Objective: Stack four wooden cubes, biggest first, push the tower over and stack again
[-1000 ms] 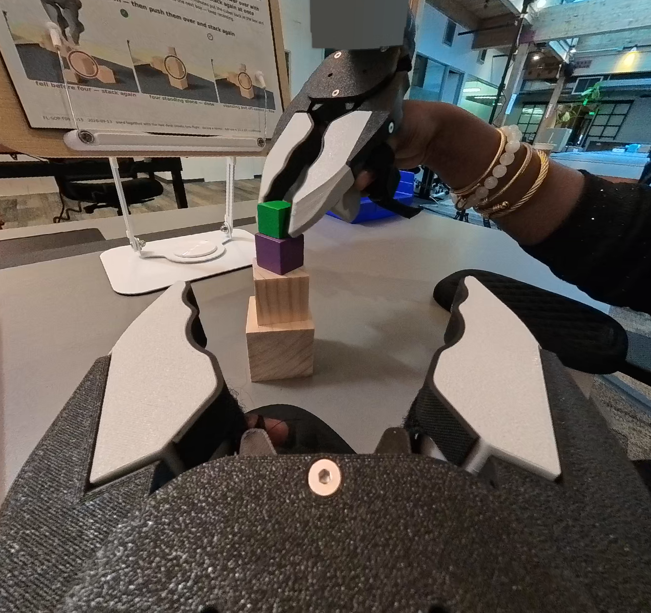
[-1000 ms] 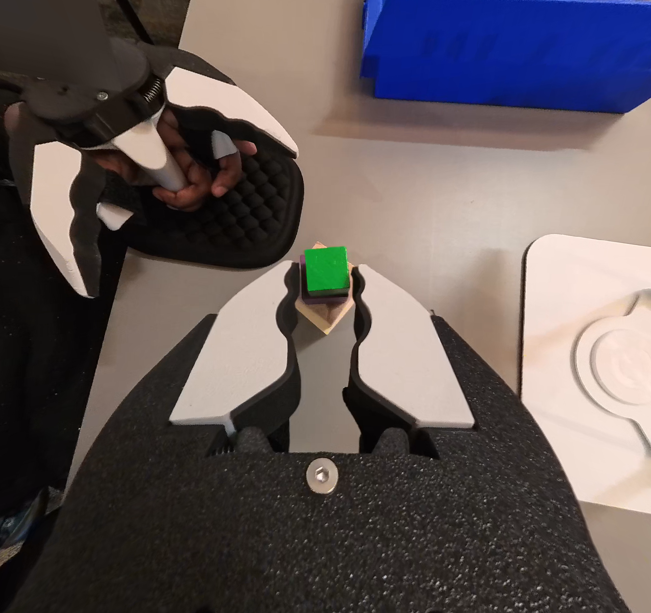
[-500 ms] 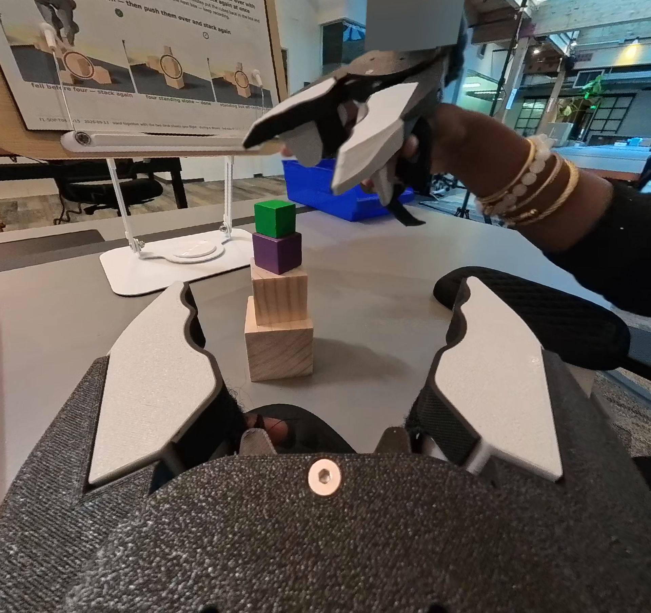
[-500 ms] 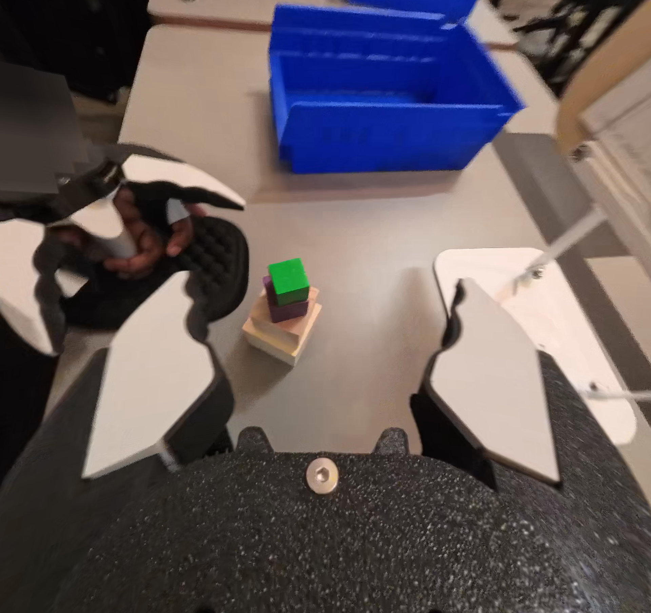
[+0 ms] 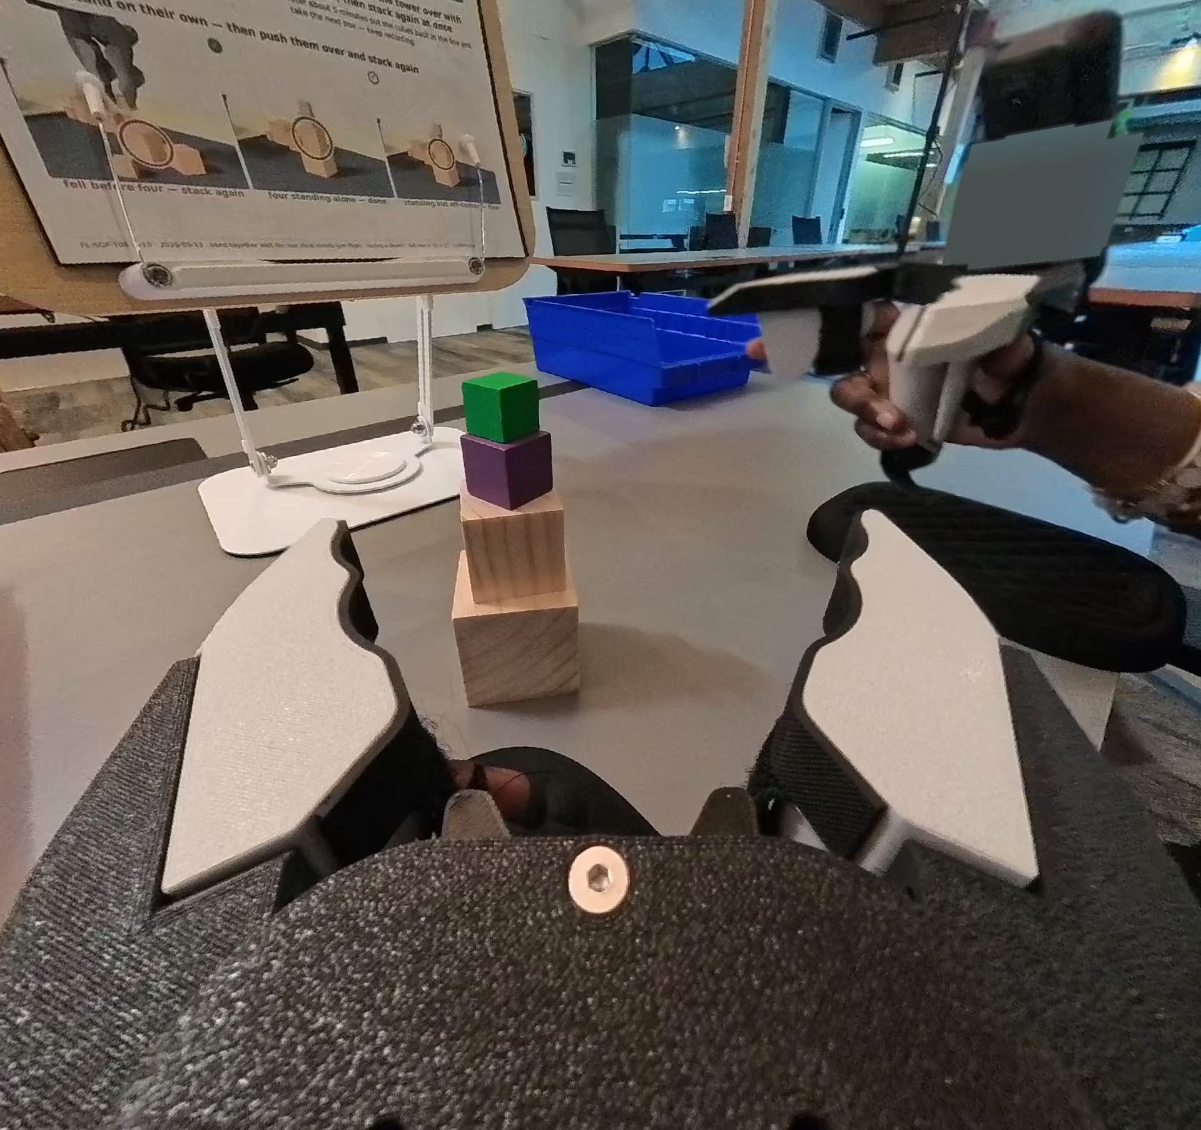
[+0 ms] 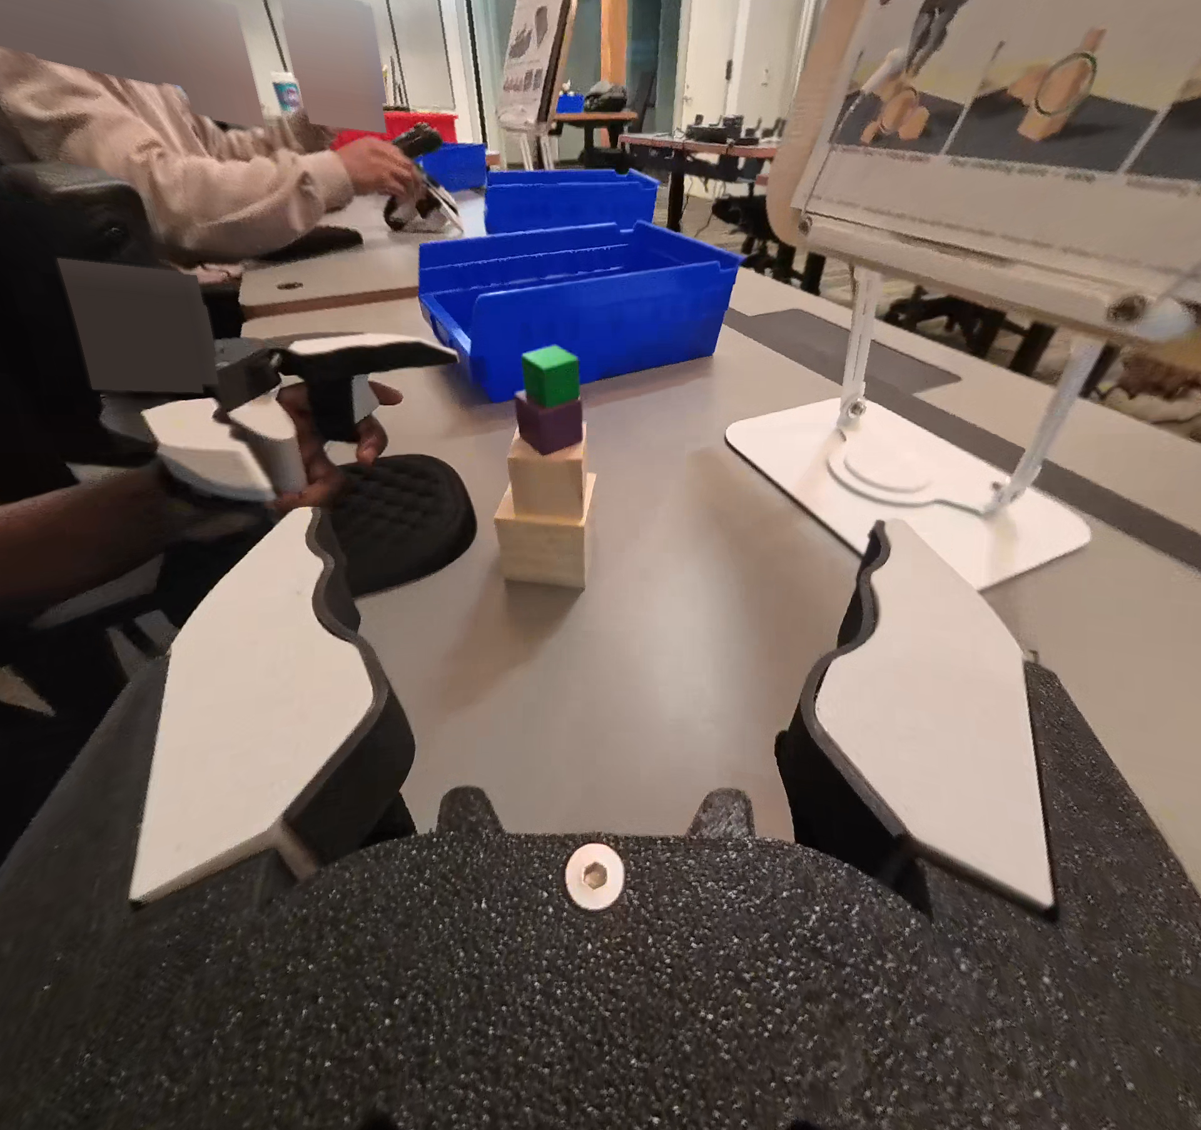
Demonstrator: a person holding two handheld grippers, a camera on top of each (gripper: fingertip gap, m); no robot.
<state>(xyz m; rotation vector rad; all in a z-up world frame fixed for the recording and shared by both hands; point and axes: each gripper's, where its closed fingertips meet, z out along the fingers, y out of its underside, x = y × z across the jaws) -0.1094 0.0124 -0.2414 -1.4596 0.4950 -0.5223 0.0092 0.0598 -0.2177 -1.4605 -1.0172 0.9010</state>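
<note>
Left wrist view: the left gripper (image 5: 598, 553) stands with its jaws spread wide and nothing between them; the four-cube stack rises just ahead of its fingertips, slightly left of centre, untouched. From the base up it comprises a large wooden cube (image 5: 516, 644), a smaller wooden cube (image 5: 513, 546), a purple cube (image 5: 507, 468) and a green cube (image 5: 502, 407). Ahead-left stands a white stand base (image 5: 260, 514); far ahead lies a blue bin (image 5: 624, 351); ahead-right rests a black wrist pad (image 5: 1040, 605). Right wrist view: the right gripper (image 6: 594, 553) is likewise wide and empty, with the stack ahead, clear of both fingers. The left gripper appears at the left above the pad. Judgement: the stack looks complete; either tool has a clear approach, though the stand base crowds one side.
</note>
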